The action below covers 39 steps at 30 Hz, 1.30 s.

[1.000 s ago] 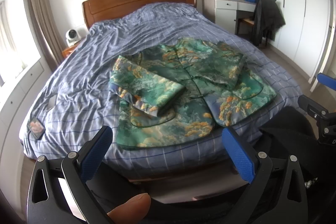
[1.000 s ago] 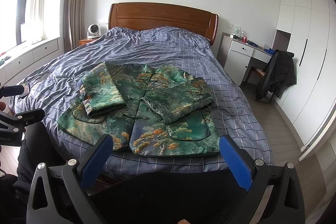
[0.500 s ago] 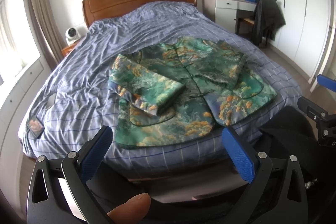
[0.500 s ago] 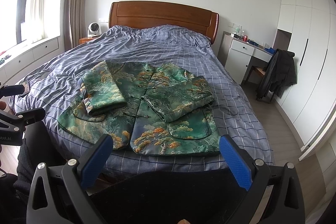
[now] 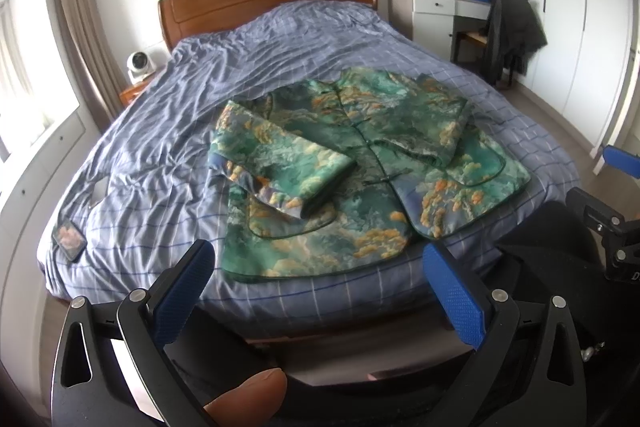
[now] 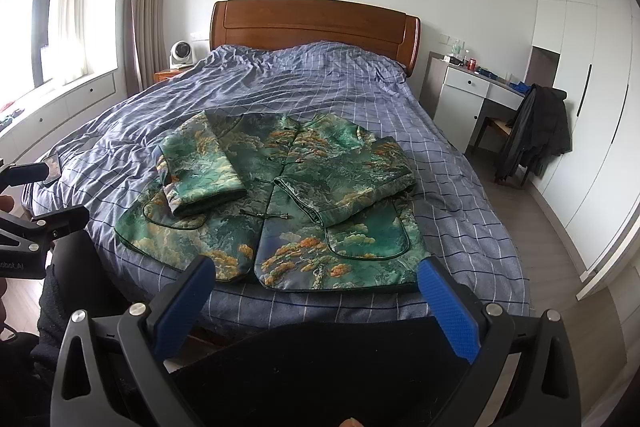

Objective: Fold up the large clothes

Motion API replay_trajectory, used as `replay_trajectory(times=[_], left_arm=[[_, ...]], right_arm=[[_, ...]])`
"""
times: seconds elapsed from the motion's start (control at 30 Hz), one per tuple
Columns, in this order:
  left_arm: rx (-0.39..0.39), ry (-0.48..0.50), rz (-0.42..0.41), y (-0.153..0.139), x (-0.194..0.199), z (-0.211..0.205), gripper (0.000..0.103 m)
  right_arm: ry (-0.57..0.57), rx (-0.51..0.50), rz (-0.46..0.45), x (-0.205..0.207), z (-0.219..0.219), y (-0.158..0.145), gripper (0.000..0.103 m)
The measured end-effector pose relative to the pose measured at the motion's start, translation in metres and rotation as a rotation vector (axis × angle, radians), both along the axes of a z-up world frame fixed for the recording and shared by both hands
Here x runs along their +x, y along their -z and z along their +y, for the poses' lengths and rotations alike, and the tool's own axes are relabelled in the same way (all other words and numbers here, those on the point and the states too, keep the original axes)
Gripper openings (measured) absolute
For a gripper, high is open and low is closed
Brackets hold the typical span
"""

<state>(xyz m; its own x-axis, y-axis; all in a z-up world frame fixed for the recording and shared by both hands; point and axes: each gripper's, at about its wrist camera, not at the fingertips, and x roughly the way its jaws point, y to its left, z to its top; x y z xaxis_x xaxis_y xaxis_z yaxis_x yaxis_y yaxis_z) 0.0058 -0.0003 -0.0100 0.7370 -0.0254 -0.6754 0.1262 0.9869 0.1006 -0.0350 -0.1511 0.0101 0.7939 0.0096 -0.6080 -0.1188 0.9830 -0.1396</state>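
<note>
Both views sit slightly nearer the bed than before. Green brocade jacket with orange motifs (image 5: 360, 167) (image 6: 288, 203) lies flat on blue checked duvet (image 5: 168, 155), both sleeves folded inward. Left gripper (image 5: 316, 291) and right gripper (image 6: 312, 301) hover off the foot edge, fingers spread apart, empty.

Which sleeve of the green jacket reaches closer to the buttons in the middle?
The sleeve on the white desk's side: its cuff ends right beside the button line, while the window-side sleeve stops short.
</note>
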Motion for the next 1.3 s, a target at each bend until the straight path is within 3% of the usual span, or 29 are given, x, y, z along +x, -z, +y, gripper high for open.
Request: replay_trajectory(times=[1.3], left_arm=[[0.002, -0.001, 0.000, 0.0045, 0.0022, 0.0009, 0.103]], right_arm=[[0.002, 0.038, 0.021, 0.0031, -0.0023, 0.0025, 0.103]])
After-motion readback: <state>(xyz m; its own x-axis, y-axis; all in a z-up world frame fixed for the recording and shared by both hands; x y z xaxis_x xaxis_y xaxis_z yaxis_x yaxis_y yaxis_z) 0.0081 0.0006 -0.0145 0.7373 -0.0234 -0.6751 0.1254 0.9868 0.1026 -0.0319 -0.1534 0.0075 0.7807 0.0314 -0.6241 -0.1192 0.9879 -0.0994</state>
